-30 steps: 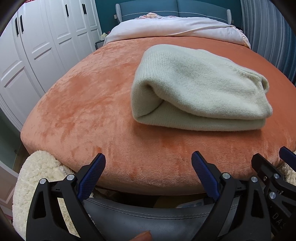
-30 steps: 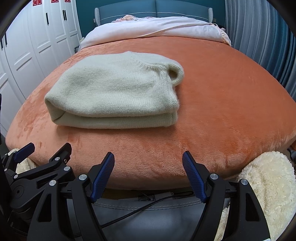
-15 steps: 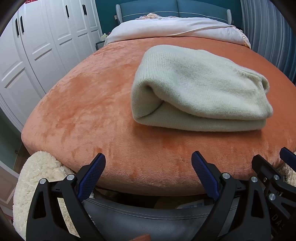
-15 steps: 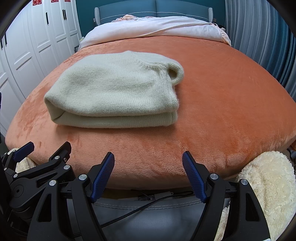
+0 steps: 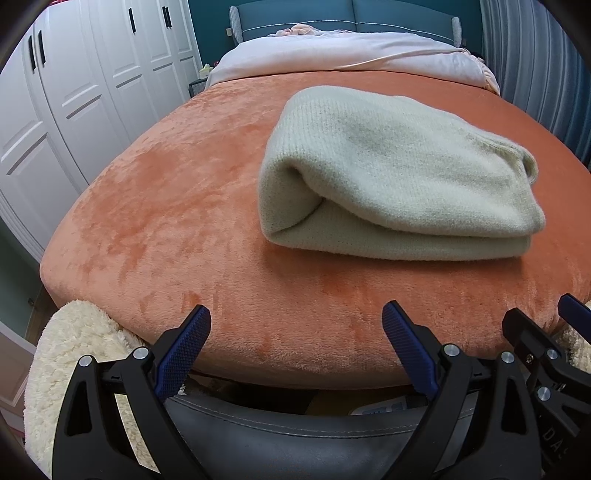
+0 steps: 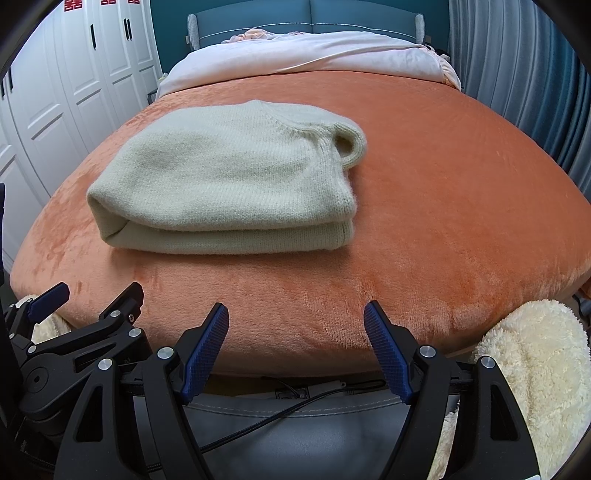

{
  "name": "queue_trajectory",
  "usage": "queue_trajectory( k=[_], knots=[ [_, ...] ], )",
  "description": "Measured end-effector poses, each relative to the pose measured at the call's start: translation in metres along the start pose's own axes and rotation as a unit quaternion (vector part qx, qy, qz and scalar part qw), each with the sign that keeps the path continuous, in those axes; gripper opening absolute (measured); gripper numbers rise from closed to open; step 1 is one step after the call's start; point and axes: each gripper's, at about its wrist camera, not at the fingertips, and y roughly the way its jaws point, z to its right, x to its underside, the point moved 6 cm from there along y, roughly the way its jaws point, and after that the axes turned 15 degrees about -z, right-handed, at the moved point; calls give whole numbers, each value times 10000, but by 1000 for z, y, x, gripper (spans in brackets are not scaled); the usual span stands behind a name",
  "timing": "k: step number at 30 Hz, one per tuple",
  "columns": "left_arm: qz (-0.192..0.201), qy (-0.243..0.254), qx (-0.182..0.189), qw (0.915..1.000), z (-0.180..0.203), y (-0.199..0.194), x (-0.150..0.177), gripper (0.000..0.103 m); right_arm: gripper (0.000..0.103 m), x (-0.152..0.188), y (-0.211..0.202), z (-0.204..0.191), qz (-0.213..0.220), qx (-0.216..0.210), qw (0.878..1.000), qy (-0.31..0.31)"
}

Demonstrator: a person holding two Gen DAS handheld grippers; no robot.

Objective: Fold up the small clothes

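A pale cream knitted sweater (image 5: 399, 177) (image 6: 229, 184) lies folded into a thick bundle on the orange plush blanket (image 5: 184, 206) (image 6: 443, 206) covering the bed. Its collar sticks out at the far right corner of the bundle. My left gripper (image 5: 295, 325) hangs open off the bed's near edge, well short of the sweater, with nothing between its blue pads. My right gripper (image 6: 295, 321) is open too, at the same near edge, clear of the sweater. Each gripper's black frame shows at the side of the other's view.
White wardrobe doors (image 5: 74, 92) run along the left. A white duvet (image 5: 351, 51) and teal headboard (image 5: 340, 18) lie at the far end, grey curtains (image 6: 524, 74) on the right. Fluffy cream rug pieces (image 5: 74, 362) (image 6: 532, 362) and a grey padded bench (image 5: 295, 435) sit below the grippers.
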Motion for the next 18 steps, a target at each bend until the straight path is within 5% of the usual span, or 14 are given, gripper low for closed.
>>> queue_trajectory(
  k=[18],
  knots=[
    [14, -46, -34, 10000, -2, 4, 1, 96, 74, 3, 1, -3, -30, 4, 10000, 12]
  ],
)
